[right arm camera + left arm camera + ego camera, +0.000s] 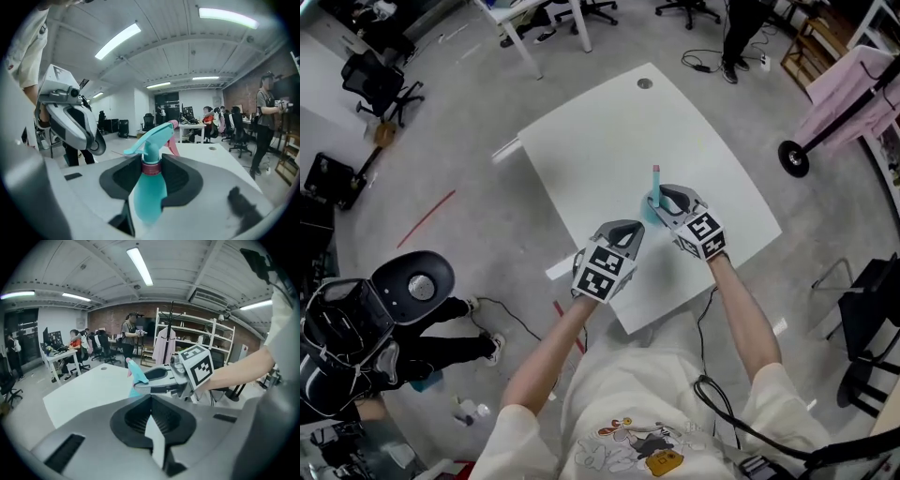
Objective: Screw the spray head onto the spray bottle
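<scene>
Right gripper view: grips the spray bottle [149, 201] in the right gripper [150, 171], clamped on the teal shoulder just under the pink collar [151, 167], presumably to steady the neck and stop the bottle turning. Carries the spray head [152, 136] already seated on that neck, nozzle swung left, pink trigger [174, 140] behind. Cannot tell whether threaded tight or merely resting. Holds the bottle upright and, in the head view, over the near part of the white table [600, 141]; cannot tell whether standing on it or lifted just clear.

Left gripper view: shows the left gripper [153, 427] with jaws pressed together on nothing, pointed toward the bottle from just beside it, not touching. Looks like a standby pose, or a closed tip ready to nudge the head round.

Judged as late in the task: head on, perhaps only tightening left. Needs those jaws parted again before any grasp of the head or collar for a twist. Risks a skewed thread if twisted while the bottle tilts in the holding grip.
</scene>
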Demonstrator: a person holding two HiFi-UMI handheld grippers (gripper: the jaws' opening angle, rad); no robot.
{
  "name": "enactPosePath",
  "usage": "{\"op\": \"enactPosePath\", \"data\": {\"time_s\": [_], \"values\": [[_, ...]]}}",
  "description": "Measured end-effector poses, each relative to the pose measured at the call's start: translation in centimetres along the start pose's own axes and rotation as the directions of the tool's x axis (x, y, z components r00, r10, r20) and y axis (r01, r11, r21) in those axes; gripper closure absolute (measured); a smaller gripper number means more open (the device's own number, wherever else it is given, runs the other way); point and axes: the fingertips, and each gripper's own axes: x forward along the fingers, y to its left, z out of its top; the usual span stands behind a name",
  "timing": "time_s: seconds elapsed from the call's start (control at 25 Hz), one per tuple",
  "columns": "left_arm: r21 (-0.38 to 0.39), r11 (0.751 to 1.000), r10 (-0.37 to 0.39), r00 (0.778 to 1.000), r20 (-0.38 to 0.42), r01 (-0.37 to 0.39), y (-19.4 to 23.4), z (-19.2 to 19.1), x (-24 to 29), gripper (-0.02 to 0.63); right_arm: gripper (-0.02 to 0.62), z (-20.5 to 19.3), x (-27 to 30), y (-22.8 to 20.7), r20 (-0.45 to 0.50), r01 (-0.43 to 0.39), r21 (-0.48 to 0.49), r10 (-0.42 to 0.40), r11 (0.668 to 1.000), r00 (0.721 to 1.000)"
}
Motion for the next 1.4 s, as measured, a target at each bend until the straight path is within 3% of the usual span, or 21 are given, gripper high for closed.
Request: {"op": "enactPosePath", "data": {"time_s": [0.2, 0.52, 0.72, 0.88, 1.16, 1.2, 1.28, 1.4], "values": [[-0.049, 0.998, -0.030, 0.999, -0.027, 0.028, -0.7, -2.5, 0.7, 0.598, 0.462, -3.1, 0.7, 1.5, -0.003, -0.044, 0.021, 0.044, 0.999, 0.999], [-0.070, 0.997, -0.038, 0.999, 0.018, 0.039, 1.3, 0.3, 2.1, 0.598, 0.457, -3.6, 1.5, 0.8, -0.075, -0.109, 0.036, 0.112, 0.993, 0.991], [-0.068, 0.997, -0.028, 0.999, 0.028, 0.030, 1.5, 0.9, 1.5, 0.598, 0.429, -4.4, 1.6, 1.1, -0.152, -0.107, -0.006, 0.105, 0.994, 0.983], [-0.076, 0.997, -0.026, 0.999, 0.031, 0.028, 1.6, 0.9, 1.4, 0.598, 0.374, -4.9, 1.6, 0.9, -0.199, -0.107, 0.014, 0.107, 0.994, 0.974], [-0.079, 0.997, 0.001, 0.999, 0.047, 0.003, 2.3, 1.7, 0.4, 0.598, 0.368, -2.5, -2.6, 0.4, -0.167, -0.037, 0.061, 0.047, 0.997, 0.985], [-0.084, 0.996, 0.005, 0.998, 0.056, 0.000, 2.3, 2.0, 0.2, 0.598, 0.377, -1.9, -3.7, 0.2, -0.160, -0.012, 0.073, 0.024, 0.997, 0.987], [-0.102, 0.995, 0.017, 0.996, 0.084, -0.008, 2.0, 3.0, -0.5, 0.598, 0.591, -0.4, -5.7, -0.1, -0.156, 0.060, 0.069, -0.049, 0.996, 0.987], [-0.124, 0.991, 0.066, 0.987, 0.144, -0.048, 1.1, 4.7, -2.7, 0.598, 0.591, 2.3, -7.9, 0.7, -0.140, 0.137, -0.003, -0.136, 0.991, 0.981]]}}
